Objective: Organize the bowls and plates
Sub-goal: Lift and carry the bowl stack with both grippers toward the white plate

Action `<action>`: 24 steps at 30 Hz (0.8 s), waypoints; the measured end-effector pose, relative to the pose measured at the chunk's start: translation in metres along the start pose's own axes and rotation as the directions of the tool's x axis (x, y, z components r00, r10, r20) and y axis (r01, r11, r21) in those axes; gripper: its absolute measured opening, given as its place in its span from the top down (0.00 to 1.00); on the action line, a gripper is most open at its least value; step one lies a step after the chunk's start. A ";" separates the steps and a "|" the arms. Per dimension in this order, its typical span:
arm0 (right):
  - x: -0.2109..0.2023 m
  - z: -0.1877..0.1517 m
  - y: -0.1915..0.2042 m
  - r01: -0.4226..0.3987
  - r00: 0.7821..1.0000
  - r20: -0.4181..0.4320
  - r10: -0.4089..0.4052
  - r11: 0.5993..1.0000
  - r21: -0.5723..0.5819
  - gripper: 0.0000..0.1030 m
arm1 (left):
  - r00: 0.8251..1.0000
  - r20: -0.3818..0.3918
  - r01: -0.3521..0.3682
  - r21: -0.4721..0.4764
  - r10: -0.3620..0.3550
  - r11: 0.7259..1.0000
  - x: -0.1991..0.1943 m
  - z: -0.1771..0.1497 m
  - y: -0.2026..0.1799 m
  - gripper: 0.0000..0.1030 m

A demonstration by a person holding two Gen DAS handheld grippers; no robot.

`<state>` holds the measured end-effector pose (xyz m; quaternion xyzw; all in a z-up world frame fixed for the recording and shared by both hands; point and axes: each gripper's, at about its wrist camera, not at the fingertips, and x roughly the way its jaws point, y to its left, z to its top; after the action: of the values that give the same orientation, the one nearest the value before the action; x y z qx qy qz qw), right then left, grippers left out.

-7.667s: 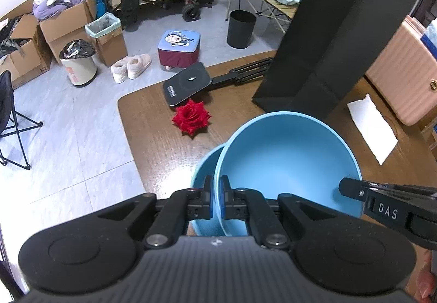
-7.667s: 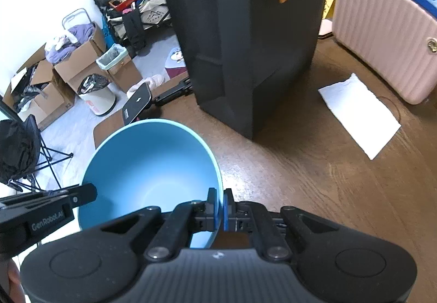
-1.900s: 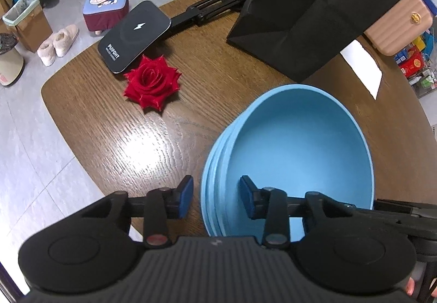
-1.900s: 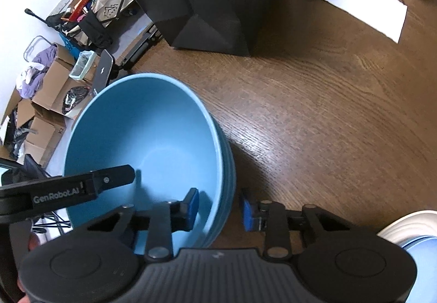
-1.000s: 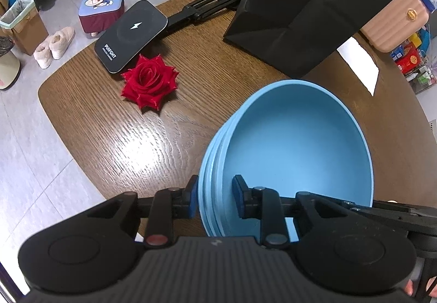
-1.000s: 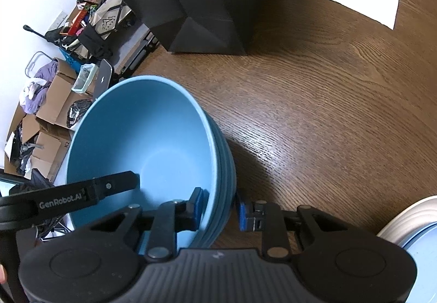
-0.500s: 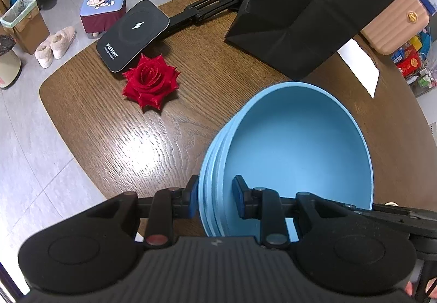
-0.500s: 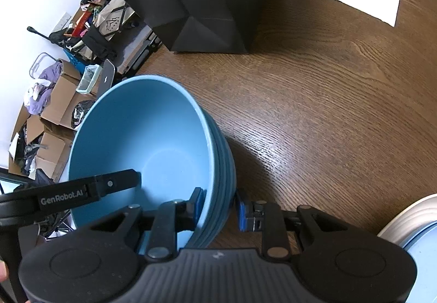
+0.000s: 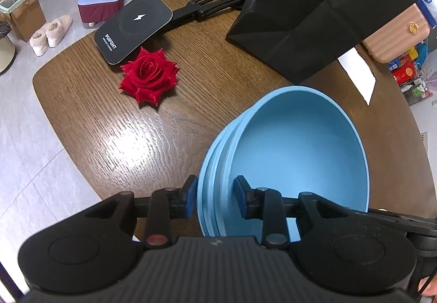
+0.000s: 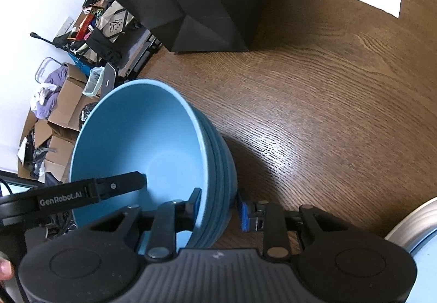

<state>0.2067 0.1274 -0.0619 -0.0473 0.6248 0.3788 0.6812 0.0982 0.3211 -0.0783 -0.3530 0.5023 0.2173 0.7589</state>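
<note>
A stack of several nested light-blue bowls (image 9: 300, 153) (image 10: 142, 139) stands on the brown wooden table (image 9: 136, 139). My left gripper (image 9: 215, 198) straddles the stack's near-left rim, one pad outside and one inside. Its jaws are opening, and a thin gap shows at the inner pad. My right gripper (image 10: 220, 206) straddles the opposite rim, and its jaws are opening too. Its outer pad stands clear of the stack's wall. In the right wrist view, a finger of the left gripper (image 10: 109, 188) reaches into the top bowl.
A red rose (image 9: 148, 77) and a black charging pad (image 9: 133, 27) lie far left, near the table's rounded edge. A black paper bag (image 9: 314, 16) stands behind the bowls, with white paper (image 9: 357, 71) and a pink case (image 9: 396, 27) beyond. Plates (image 10: 415, 226) lie at the right.
The bowl that both grippers held earlier now sits nested in the stack. Both pairs of jaws went from wide open to close around the rim, and now stand slightly wider.
</note>
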 end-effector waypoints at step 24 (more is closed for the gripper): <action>0.000 -0.004 -0.003 -0.022 0.999 0.025 0.022 1.000 0.011 0.74 | 1.000 0.012 -0.010 0.017 0.010 1.000 0.000 -0.001 -0.003 0.70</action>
<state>0.2051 0.1229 -0.0645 -0.0319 0.6186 0.3832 0.6851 0.0999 0.3182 -0.0779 -0.3428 0.5014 0.2190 0.7636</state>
